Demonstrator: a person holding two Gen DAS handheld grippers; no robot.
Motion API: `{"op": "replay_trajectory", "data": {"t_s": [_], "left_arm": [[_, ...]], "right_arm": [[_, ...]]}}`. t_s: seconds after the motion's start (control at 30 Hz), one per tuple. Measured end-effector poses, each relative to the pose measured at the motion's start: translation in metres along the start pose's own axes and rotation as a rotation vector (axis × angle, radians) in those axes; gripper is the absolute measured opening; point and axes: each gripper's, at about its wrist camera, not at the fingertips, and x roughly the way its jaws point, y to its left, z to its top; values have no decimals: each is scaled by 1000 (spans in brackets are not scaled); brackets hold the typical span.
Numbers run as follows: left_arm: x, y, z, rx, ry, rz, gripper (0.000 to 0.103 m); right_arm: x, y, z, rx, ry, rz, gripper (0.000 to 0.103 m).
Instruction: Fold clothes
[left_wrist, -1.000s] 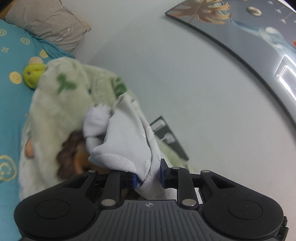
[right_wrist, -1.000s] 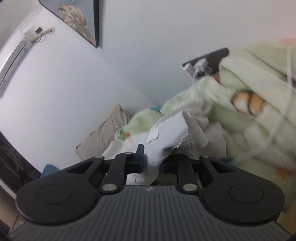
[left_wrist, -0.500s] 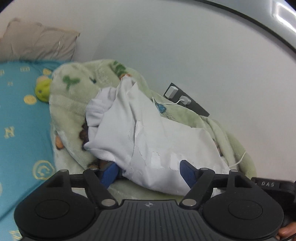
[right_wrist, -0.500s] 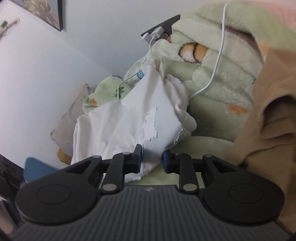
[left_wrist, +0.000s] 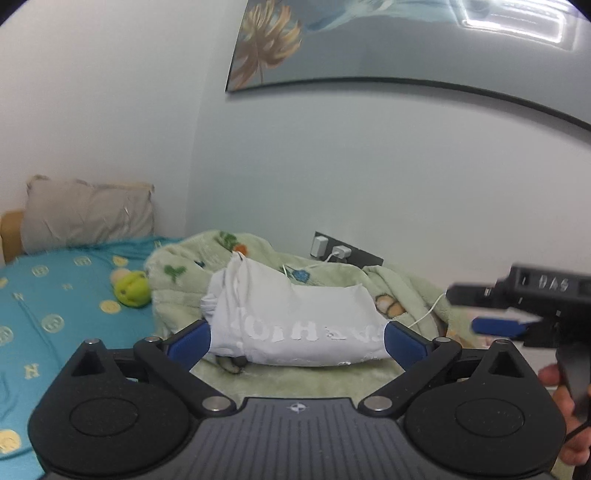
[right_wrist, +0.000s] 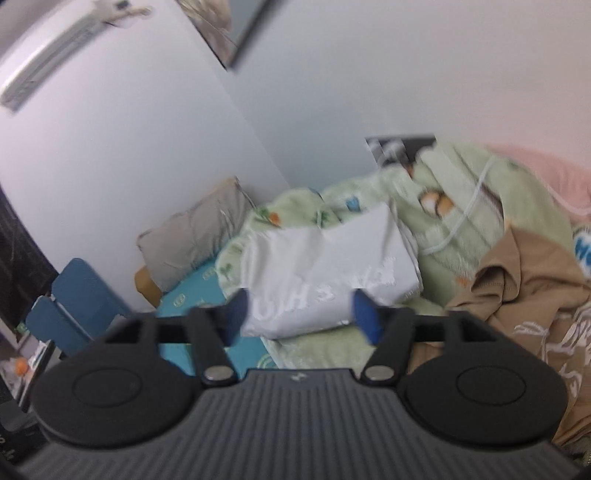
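While the white folded garment (left_wrist: 295, 317) lies on the green fleece blanket (left_wrist: 399, 291), both claws are away from it and hold nothing. The left claw (left_wrist: 295, 338) has its blue fingers (left_wrist: 188, 341) spread wide, one on each side of the garment as the left wrist camera sees it, and they do not touch the cloth. The right claw (right_wrist: 301, 314) is also spread, with the garment (right_wrist: 332, 266) in front of it; this view is blurred. In the left wrist view the right claw's body (left_wrist: 535, 295) appears to the right of the garment, with a hand (left_wrist: 565, 406) on its handle. A white cable (left_wrist: 424, 314) runs over the blanket right of the garment. A brown garment (right_wrist: 517, 280) lies right of the white one. Left of the blanket is the turquoise bed sheet (left_wrist: 44, 317) with a green plush toy (left_wrist: 131, 288), and a grey pillow (left_wrist: 86, 214) behind it
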Motion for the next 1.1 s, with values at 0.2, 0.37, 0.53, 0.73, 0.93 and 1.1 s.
{"op": "replay_trajectory", "data": {"t_s": [0.2,0.37,0.53,0.73,0.93,1.1], "left_arm": [[-60,-10,-19,58,-102,82,103],[-85,-13,-30,85,-175,98,103],[-94,-11,-43,80,-190,107,103],[-94,1,-49,69,-208,132,103],[-86,8,-53,47,-199,133,103],[-84,8,-56,51,-188,154,103]], "right_arm": [[-34,31,-33,-205,-86,1,84],[-44,47,-62,-286,-150,-23,84],[-37,60,-82,-341,-156,-40,84],[-30,67,-96,-375,-174,-73,84],[-24,68,-101,-403,-195,-109,84],[-18,68,-103,-403,-191,-121,83]]}}
